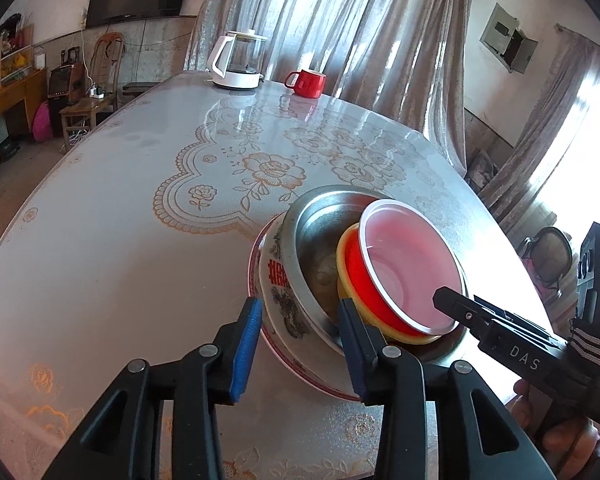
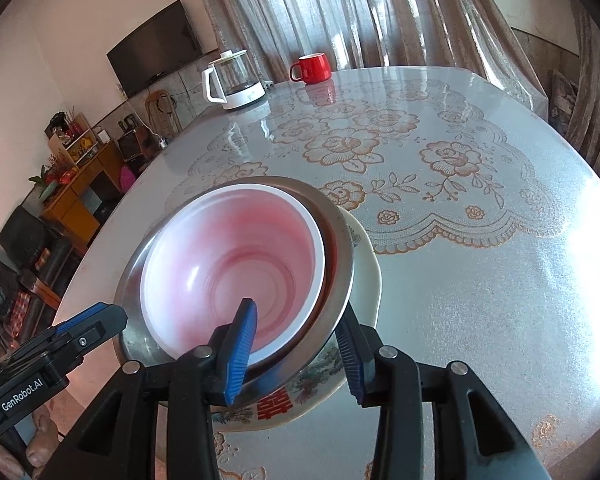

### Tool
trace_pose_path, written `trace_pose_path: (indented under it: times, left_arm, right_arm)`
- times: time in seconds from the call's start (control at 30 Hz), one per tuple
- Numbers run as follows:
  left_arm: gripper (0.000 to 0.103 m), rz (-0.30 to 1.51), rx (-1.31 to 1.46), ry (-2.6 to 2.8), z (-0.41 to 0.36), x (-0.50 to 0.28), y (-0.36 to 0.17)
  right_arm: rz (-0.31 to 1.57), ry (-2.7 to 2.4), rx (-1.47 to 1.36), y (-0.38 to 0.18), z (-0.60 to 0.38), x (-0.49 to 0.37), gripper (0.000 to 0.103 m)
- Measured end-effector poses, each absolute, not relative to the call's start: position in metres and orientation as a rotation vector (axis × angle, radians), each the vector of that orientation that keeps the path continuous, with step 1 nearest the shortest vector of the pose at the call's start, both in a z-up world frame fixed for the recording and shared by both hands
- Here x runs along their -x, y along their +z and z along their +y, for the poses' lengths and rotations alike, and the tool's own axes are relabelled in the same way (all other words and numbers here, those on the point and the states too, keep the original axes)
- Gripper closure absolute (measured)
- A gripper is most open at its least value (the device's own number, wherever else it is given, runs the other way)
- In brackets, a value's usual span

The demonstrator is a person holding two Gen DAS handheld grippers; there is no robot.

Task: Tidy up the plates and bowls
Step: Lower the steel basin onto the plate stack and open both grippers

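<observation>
Left wrist view: red bowl (image 1: 404,268) nested in steel bowl (image 1: 320,232) on plate (image 1: 276,312), so I judge stacking nearly done. Left gripper (image 1: 300,344) and right gripper (image 2: 300,356) straddle the rims, jaws apart, gripping nothing.

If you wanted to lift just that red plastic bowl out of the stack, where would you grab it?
By its thin white rim, one finger inside and one outside. The red bowl sits tilted in the steel bowl, its mouth leaning toward the right gripper, so I would come from that side, probably at the near edge, where its rim stands clear of the steel bowl's wall.
</observation>
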State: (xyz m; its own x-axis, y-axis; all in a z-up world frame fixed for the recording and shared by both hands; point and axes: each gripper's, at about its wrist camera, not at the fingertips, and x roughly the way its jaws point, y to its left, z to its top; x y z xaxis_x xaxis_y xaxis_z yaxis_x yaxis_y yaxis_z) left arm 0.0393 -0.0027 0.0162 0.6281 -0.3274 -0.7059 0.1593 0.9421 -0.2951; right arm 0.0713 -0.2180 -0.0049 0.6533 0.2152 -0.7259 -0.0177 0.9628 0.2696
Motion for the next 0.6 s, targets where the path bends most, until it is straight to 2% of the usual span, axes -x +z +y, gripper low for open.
trace_pose_path:
  times: [0.6]
  left_arm:
    - [0.053,0.751,0.155,-0.028,0.037,-0.018,0.019]
  right_arm:
    - [0.698,-0.022,-0.149,0.029,-0.201,-0.046,0.059]
